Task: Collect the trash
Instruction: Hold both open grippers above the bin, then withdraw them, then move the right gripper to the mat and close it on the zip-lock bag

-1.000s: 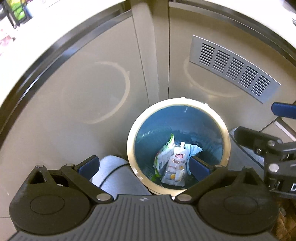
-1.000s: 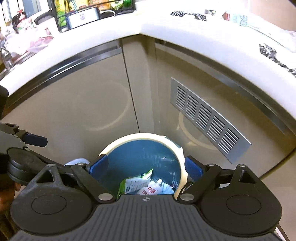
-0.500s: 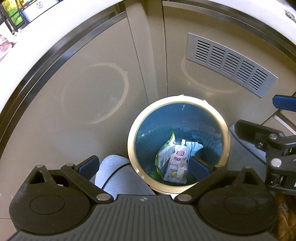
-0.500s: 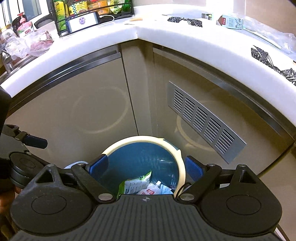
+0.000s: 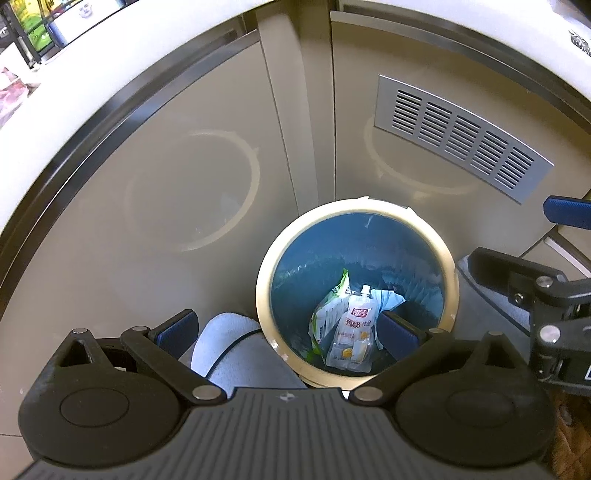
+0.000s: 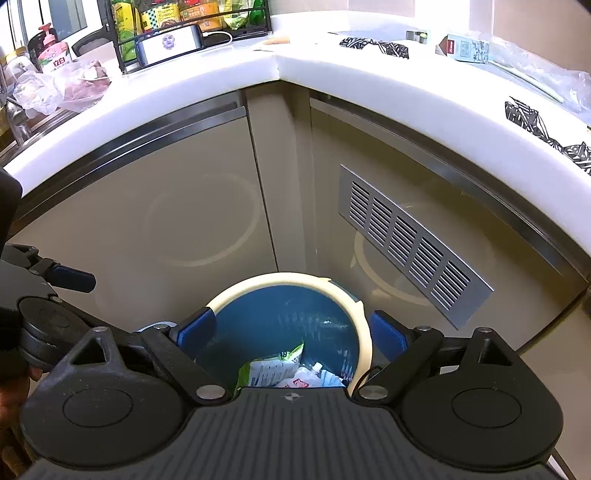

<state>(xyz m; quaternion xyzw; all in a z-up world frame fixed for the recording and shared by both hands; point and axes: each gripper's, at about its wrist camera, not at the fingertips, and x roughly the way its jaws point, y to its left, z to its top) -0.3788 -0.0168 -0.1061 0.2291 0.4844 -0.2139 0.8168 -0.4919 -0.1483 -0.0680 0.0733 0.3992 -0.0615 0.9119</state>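
A round bin with a cream rim (image 5: 264, 291) (image 6: 364, 328) and a blue liner stands on the floor in the corner of the beige cabinets. At its bottom lie a green-and-white wrapper (image 5: 327, 314) (image 6: 267, 369), a white spouted pouch with a red label (image 5: 352, 338) (image 6: 303, 380) and a pale paper scrap (image 5: 388, 299). My left gripper (image 5: 288, 332) hangs open above the bin's near rim, with nothing between its fingers. My right gripper (image 6: 291, 330) (image 5: 509, 238) is open and empty too, over the bin from the right. One left finger (image 6: 70, 278) shows in the right wrist view.
A metal vent grille (image 5: 461, 138) (image 6: 410, 243) sits in the right cabinet door. The white counter (image 6: 273, 64) carries a wire rack of bottles (image 6: 184, 22), plastic bags (image 6: 55, 88), a carton (image 6: 465, 46) and black-and-white wrappers (image 6: 373, 44). A pale grey shoe tip (image 5: 229, 343) lies left of the bin.
Both views have shifted a little, so more of the counter shows. Both grippers stay open and the trash in the bin has not moved.
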